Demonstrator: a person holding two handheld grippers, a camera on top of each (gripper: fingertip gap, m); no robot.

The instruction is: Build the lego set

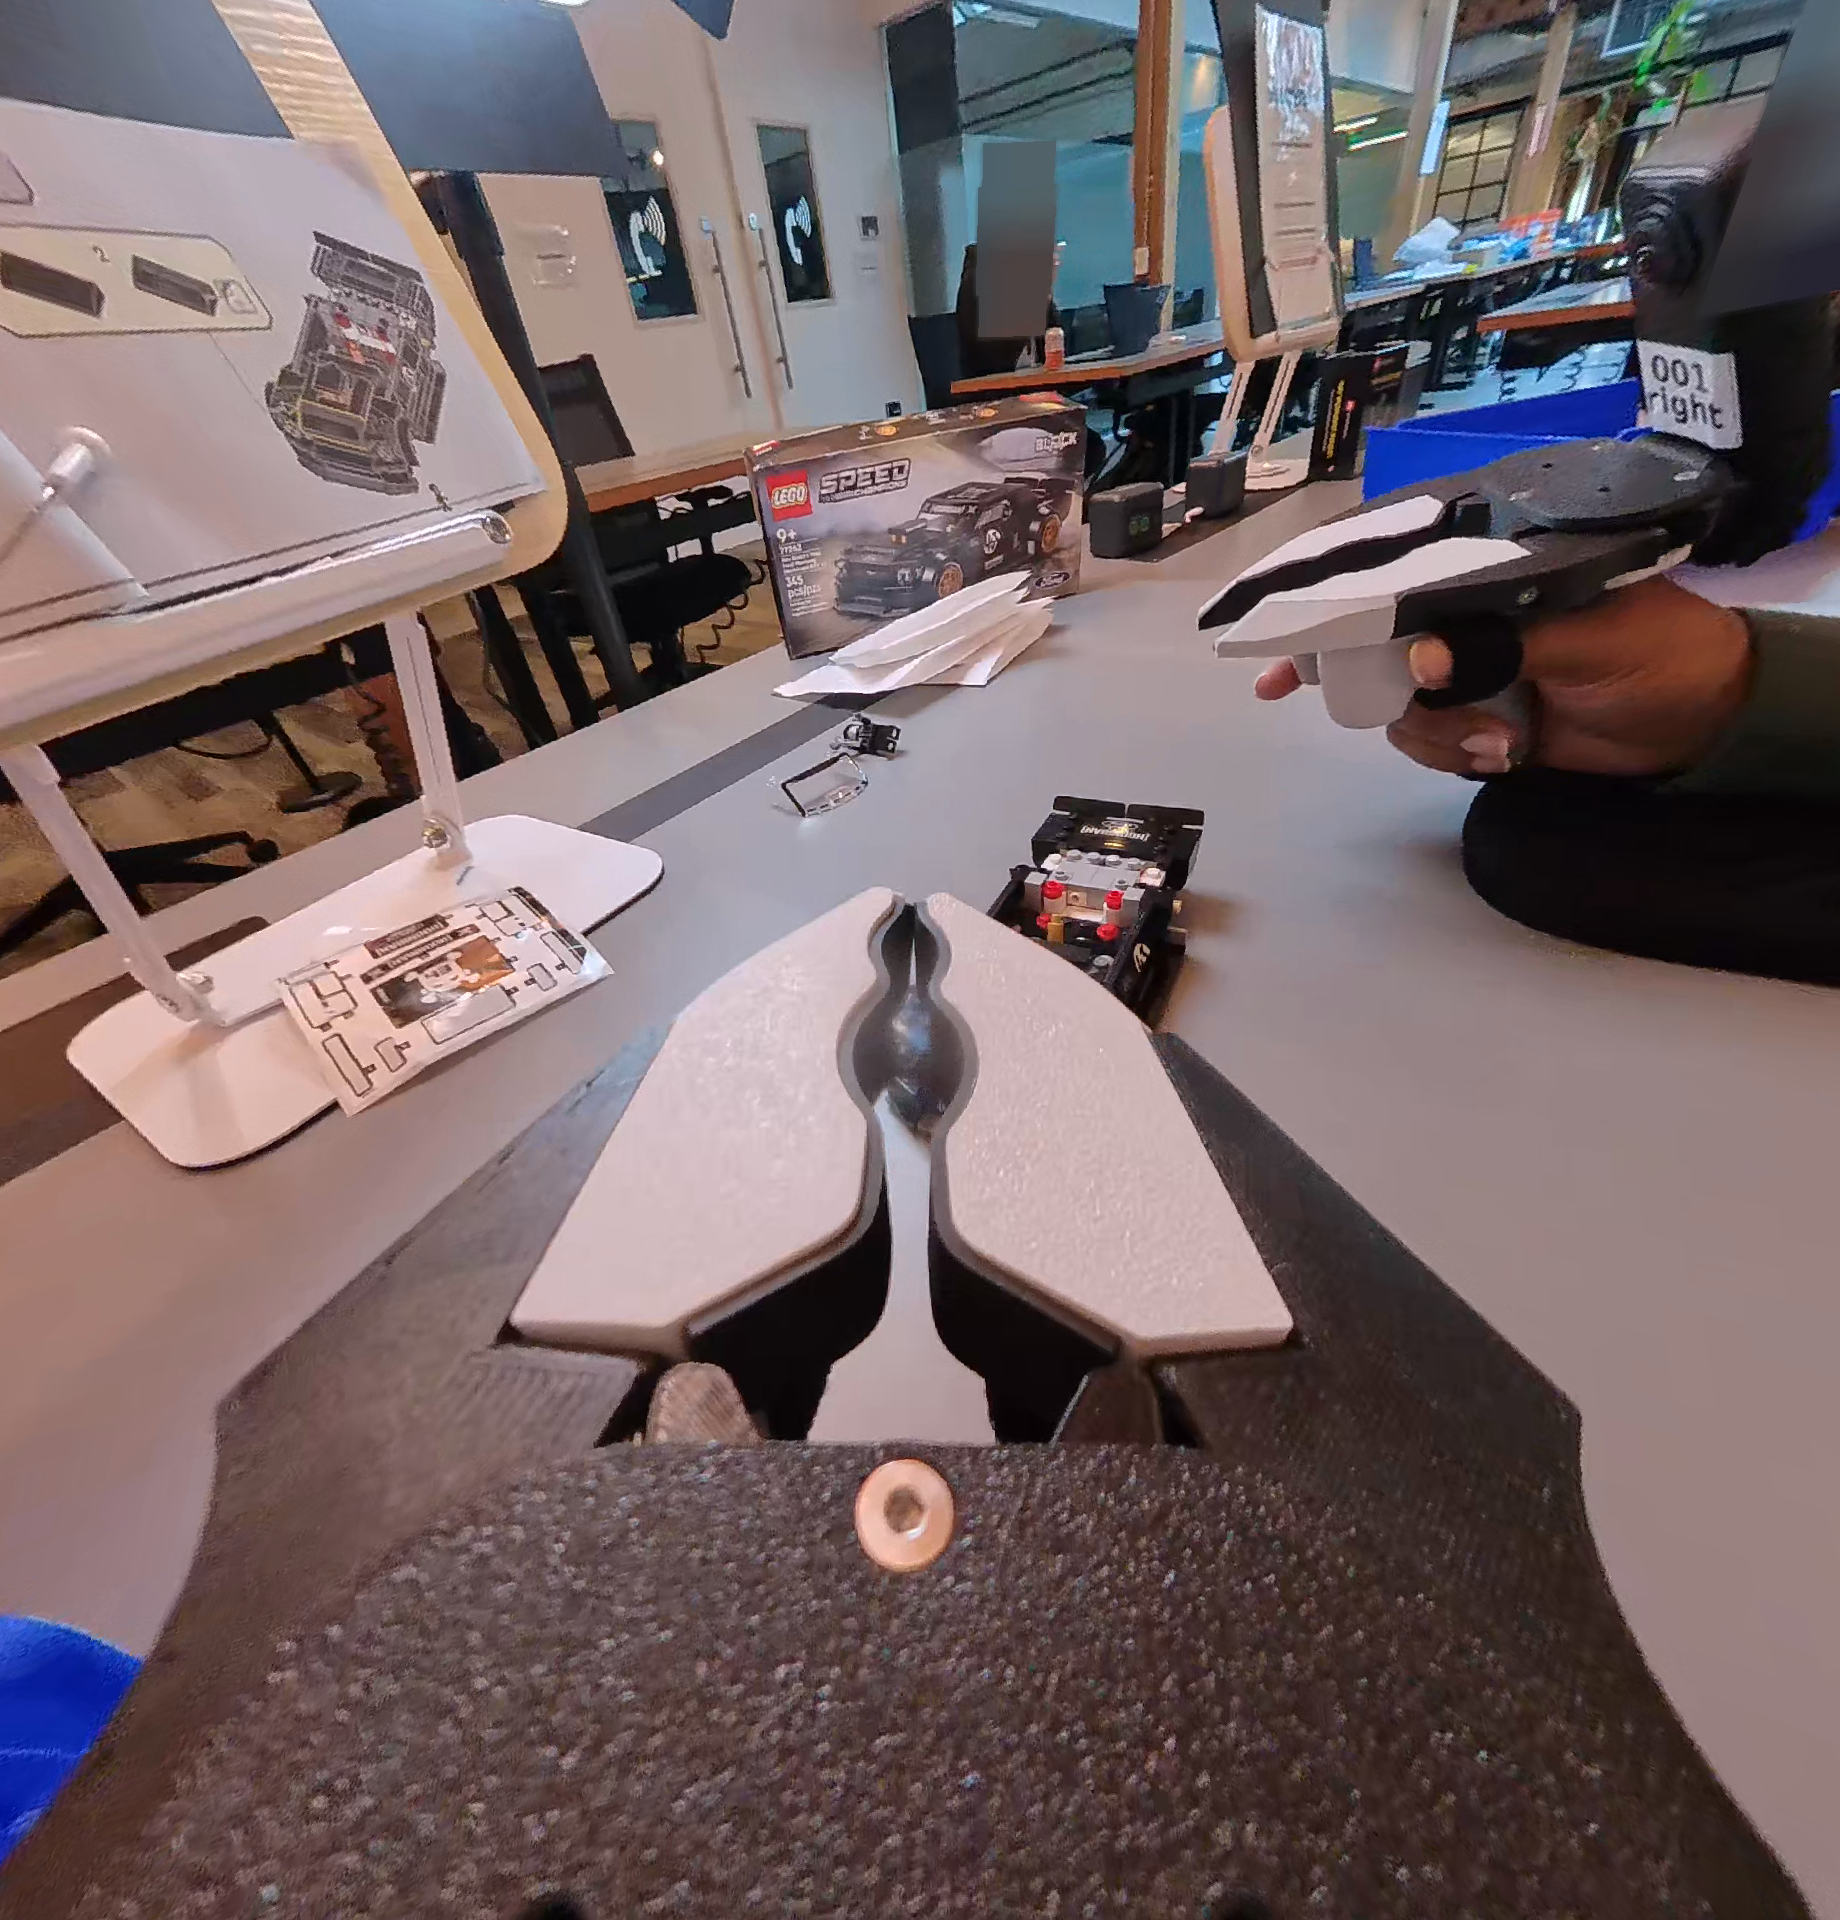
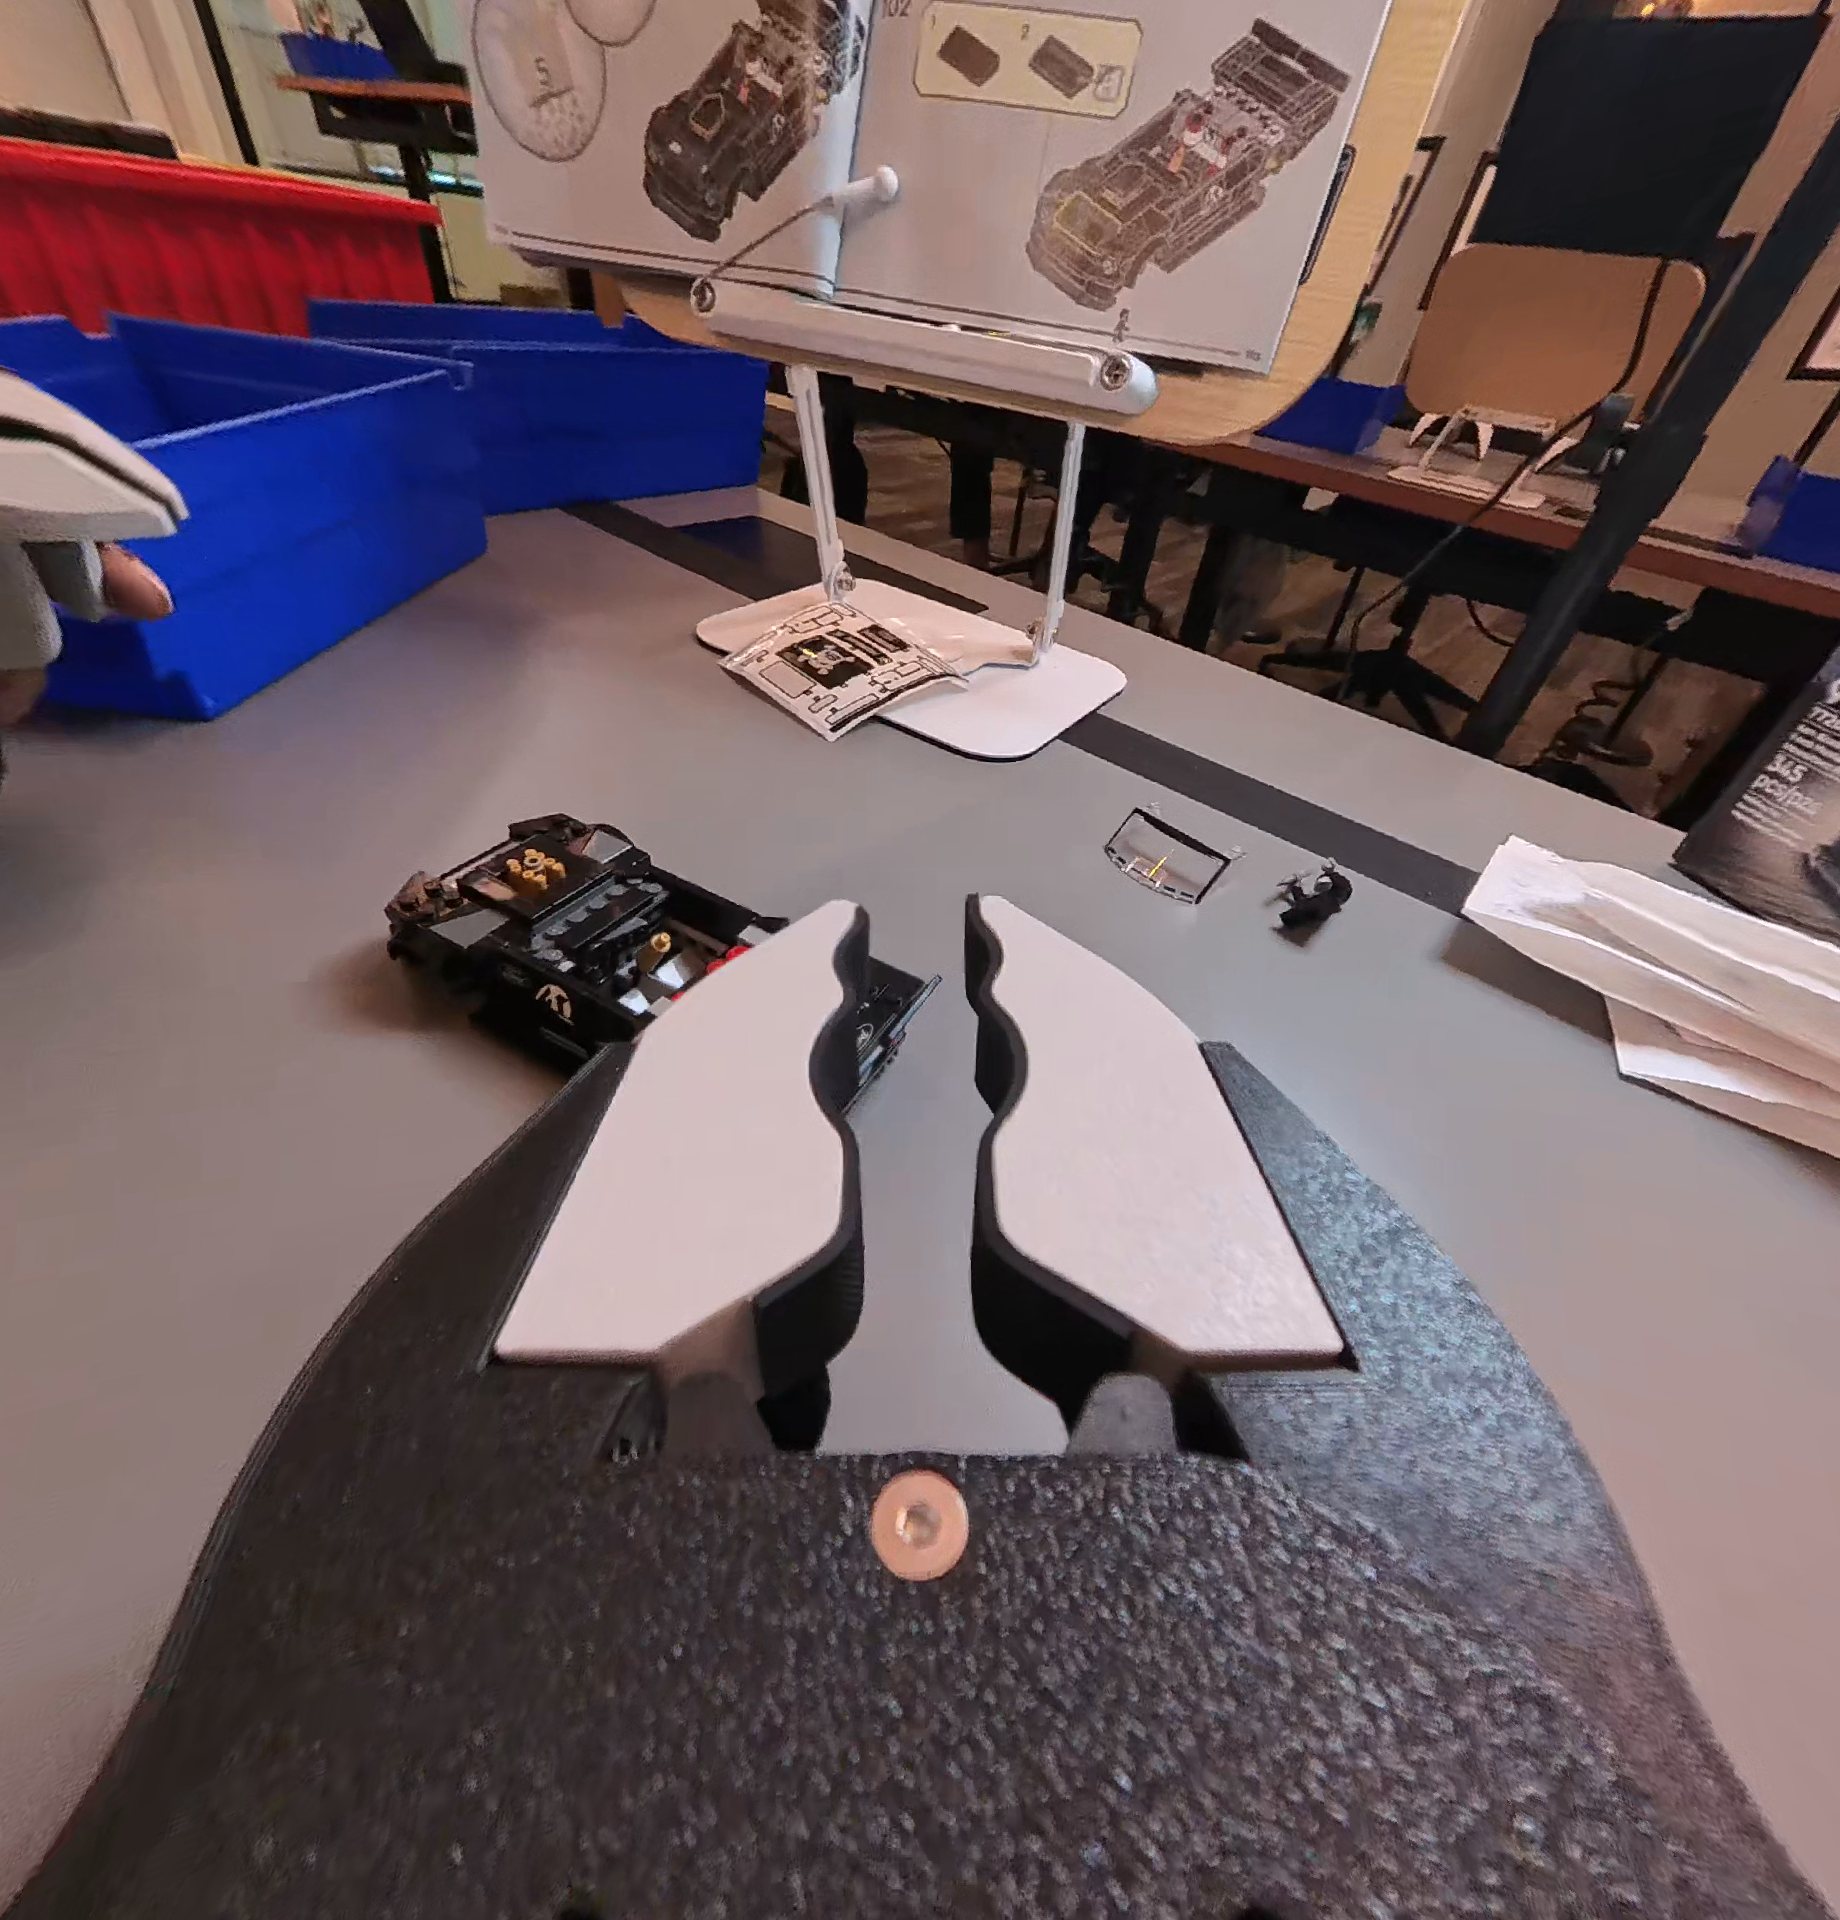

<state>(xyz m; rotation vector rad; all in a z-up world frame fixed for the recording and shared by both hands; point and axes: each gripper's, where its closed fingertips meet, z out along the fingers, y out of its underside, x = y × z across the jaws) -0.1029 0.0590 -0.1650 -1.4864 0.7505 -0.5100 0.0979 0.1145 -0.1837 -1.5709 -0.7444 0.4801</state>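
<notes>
Here, one half-built black car (image 2: 573, 935) is sitting on the surface (image 2: 272, 1143); left hand-held gripper (image 1: 908, 920) is clamping a black piece (image 1: 911, 1049); right hand-held gripper (image 2: 914, 914) is gaping, empty.

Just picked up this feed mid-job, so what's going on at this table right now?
A person is building a Lego car with two handheld grippers. The part-built black car sits on the grey table, held by neither. The left gripper is shut, seemingly on a small dark piece; the right gripper is open and empty, just short of the car. A clear windscreen piece and a small black part lie loose nearby. The instruction booklet stands open on a white stand.
</notes>
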